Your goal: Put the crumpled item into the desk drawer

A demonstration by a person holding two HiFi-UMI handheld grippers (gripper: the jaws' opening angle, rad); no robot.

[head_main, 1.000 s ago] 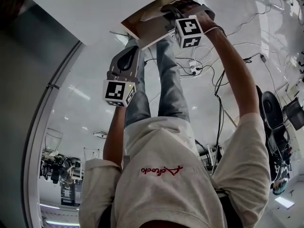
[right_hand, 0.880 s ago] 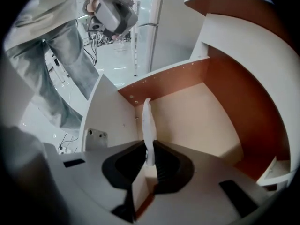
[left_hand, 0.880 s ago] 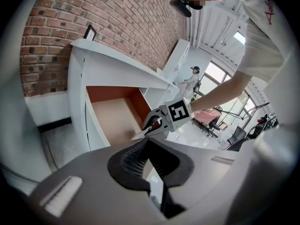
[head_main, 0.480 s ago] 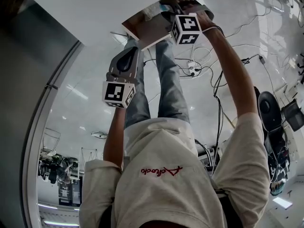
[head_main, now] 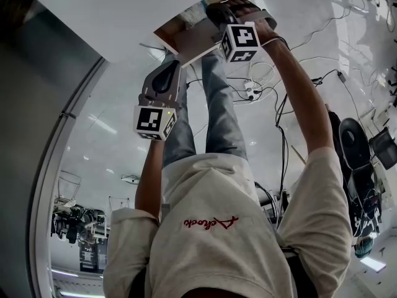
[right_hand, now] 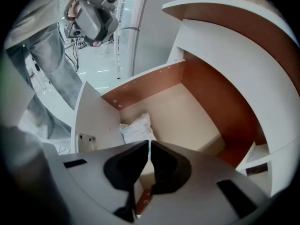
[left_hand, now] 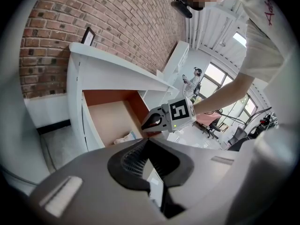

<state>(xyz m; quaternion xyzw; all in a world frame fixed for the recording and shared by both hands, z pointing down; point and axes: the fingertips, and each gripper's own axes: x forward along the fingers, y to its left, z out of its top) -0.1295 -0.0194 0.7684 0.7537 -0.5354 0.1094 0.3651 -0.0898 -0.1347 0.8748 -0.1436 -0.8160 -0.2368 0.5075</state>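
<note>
The left claw [left_hand: 146, 142] is pressed together and empty, outside the open white-fronted, tan-floored desk drawer [right_hand: 187, 114], where the white crumpled paper item [right_hand: 137, 125] lies in a corner at 11 o'clock of the right claw [right_hand: 150, 143], whose jaws are closing with nothing between them.

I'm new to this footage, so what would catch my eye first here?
The open desk drawer stands out, with the crumpled white item lying in a corner by its front panel. The right gripper hovers above it, jaws closing with nothing between them; the left gripper hangs back, shut.
</note>
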